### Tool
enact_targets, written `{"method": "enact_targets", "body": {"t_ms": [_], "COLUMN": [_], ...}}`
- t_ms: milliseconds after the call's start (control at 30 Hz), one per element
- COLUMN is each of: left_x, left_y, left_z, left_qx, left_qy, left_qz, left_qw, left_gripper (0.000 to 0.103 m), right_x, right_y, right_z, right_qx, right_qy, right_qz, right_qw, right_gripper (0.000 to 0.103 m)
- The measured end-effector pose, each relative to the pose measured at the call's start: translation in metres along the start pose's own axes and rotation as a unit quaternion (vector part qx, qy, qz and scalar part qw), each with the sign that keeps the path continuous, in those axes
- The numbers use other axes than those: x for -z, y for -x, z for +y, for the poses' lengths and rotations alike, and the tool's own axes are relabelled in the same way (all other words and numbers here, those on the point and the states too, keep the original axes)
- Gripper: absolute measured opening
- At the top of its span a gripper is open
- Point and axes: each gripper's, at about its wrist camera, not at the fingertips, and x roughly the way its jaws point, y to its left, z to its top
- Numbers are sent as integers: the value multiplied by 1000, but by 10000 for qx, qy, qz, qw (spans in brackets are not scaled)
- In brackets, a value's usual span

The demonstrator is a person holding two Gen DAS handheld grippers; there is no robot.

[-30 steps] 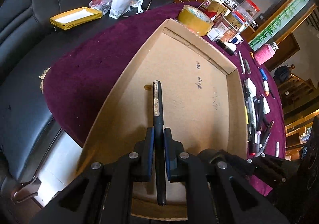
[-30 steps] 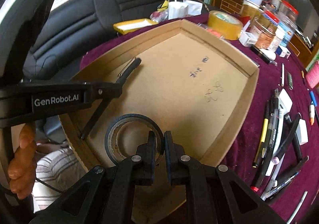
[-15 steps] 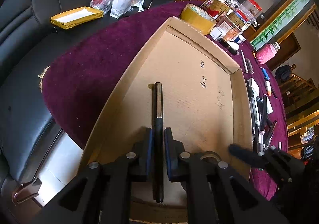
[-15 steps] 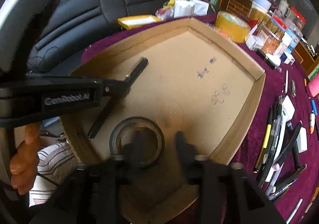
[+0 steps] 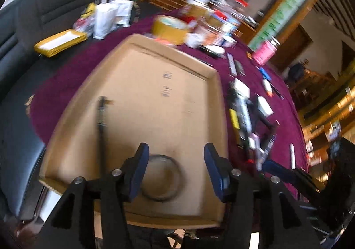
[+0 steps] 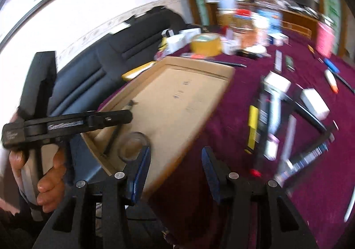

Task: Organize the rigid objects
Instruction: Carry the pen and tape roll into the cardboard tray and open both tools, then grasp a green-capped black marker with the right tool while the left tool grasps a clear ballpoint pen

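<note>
Left gripper (image 5: 175, 164) spread, empty, above cardboard tray (image 5: 218, 98) near edge. Black pen (image 5: 102, 124) lies along tray's left edge, tape roll (image 5: 162, 178) beside it: sorted. Right gripper (image 6: 175, 167) spread, likely heading for pen pile (image 6: 268, 120) on tablecloth (image 6: 233, 116).

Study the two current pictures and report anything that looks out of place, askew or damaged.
Nothing looks damaged or spilled. In the tray, a pen and a tape roll lie flat. The unsorted pens lie heaped and crossed on the cloth right of the tray. Both frames are blurred.
</note>
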Motion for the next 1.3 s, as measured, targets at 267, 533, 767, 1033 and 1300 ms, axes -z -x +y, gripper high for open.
{"method": "enact_targets", "body": {"t_ms": [267, 533, 767, 1033, 1300], "left_x": [19, 34, 39, 39, 33], "left_y": [-22, -32, -38, -45, -38], "left_z": [-73, -113, -128, -126, -117], "left_qx": [155, 168, 175, 217, 323], "left_qy": [-646, -951, -1088, -1062, -954], "left_qz": [392, 590, 673, 750, 522], "left_qw": [9970, 9936, 9916, 9913, 9935], "left_gripper": [51, 52, 53, 53, 53], "right_x": [40, 59, 66, 69, 45], "right_y": [31, 50, 51, 38, 22], "right_z": [-58, -101, -123, -138, -147], "right_qx": [212, 350, 507, 750, 1212], "right_qy": [-738, -1234, -1537, -1781, -1914], "right_qz": [-111, -228, -211, 29, 131], "right_qw": [9970, 9915, 9866, 9811, 9739], "right_gripper": [52, 51, 51, 51, 51]}}
